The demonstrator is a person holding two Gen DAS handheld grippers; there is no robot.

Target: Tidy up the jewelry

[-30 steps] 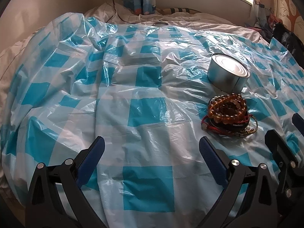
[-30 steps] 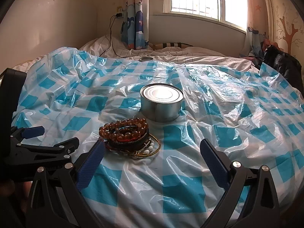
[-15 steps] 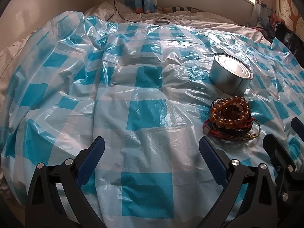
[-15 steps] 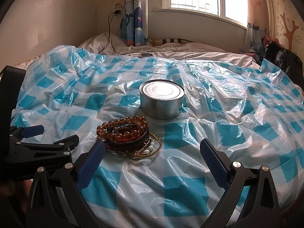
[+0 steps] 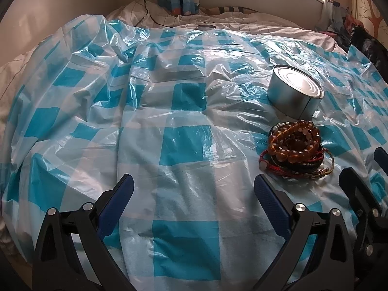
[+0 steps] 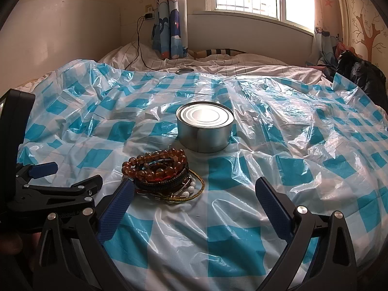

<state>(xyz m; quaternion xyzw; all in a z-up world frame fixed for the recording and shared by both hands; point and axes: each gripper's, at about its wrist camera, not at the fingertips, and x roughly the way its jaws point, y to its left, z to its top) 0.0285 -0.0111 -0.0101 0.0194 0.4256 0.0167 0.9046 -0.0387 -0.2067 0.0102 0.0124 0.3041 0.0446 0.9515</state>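
A pile of bracelets [image 5: 294, 151] lies on the blue-and-white checked plastic sheet: amber beads on top, dark bands, red cord, gold cord and white beads beneath. In the right wrist view the bracelet pile [image 6: 161, 173] sits just beyond my right gripper's left finger. Behind it stands a round silver tin [image 6: 205, 126] with its lid on, also seen as the tin [image 5: 294, 94] in the left wrist view. My left gripper [image 5: 194, 198] is open and empty, left of the pile. My right gripper [image 6: 195, 200] is open and empty, low over the sheet.
The plastic sheet [image 6: 303, 145] covers a bed with white bedding [image 6: 242, 63]. A small round lid [image 6: 185, 70] lies at the sheet's far edge. A cable [image 6: 139, 41] hangs at the back wall, a dark bag [image 6: 359, 75] lies at the right.
Both views have shifted a little: the tin and bracelets sit slightly lower and nearer in the frames. The pile and the tin have not been touched. Both grippers stay open.
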